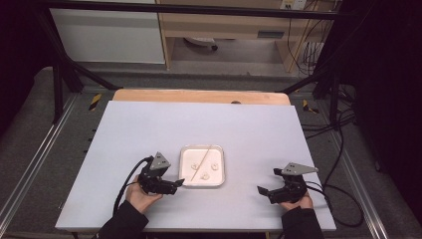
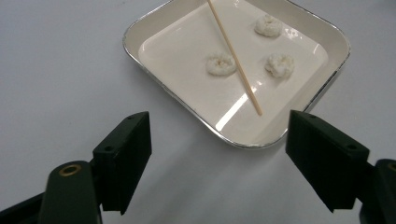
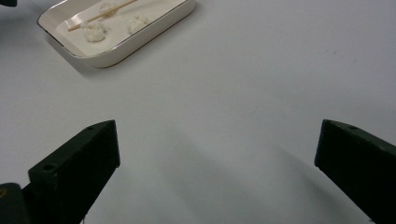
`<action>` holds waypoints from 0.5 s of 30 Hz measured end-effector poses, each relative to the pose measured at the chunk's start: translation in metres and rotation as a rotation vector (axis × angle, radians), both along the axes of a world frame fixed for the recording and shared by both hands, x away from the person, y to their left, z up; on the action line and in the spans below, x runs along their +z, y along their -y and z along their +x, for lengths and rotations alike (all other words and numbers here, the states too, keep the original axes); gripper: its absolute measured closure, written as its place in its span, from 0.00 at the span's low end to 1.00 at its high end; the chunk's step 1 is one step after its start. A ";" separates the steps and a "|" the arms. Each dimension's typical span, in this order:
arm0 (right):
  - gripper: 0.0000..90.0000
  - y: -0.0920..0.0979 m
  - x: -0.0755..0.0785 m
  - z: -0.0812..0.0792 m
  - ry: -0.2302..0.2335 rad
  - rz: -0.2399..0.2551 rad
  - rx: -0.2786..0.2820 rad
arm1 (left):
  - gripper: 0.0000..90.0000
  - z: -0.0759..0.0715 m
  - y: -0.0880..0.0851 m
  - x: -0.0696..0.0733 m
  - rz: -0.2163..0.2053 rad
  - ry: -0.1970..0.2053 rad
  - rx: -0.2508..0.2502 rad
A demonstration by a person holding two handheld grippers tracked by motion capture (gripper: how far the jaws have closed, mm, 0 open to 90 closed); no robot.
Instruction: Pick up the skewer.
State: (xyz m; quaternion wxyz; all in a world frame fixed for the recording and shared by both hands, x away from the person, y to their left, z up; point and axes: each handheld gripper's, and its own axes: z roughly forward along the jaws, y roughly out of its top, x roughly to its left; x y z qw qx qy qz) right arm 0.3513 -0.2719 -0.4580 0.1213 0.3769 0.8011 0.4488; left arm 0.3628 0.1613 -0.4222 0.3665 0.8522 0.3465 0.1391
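Note:
A shallow white square tray [image 1: 222, 167] sits on the white table near the front middle. In it lie a thin wooden stick [image 1: 201, 162] placed diagonally and three small white lumps [image 1: 215, 167]. My left gripper [image 1: 176, 184] rests low at the tray's near left corner, jaws apart and nothing between them. In the left gripper view the tray's rim [image 2: 140, 32], the stick [image 2: 233, 56] and a lump [image 2: 220, 64] lie just beyond the gripper [image 2: 219, 121]. My right gripper [image 1: 261, 190] is open to the tray's right, over bare table. From the right gripper [image 3: 217, 126] the tray [image 3: 140, 44] is far off.
The white table top [image 1: 149, 134] has a wooden strip [image 1: 199, 95] along its far edge. Black frame bars [image 1: 64, 69] stand at the back corners. Cables [image 1: 338, 149] trail on the floor to the right. A cabinet [image 1: 224, 30] stands behind the table.

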 end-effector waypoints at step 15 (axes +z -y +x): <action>0.01 0.000 0.000 0.000 -0.002 0.001 0.002 | 0.46 0.006 0.026 0.001 -0.004 -0.022 0.022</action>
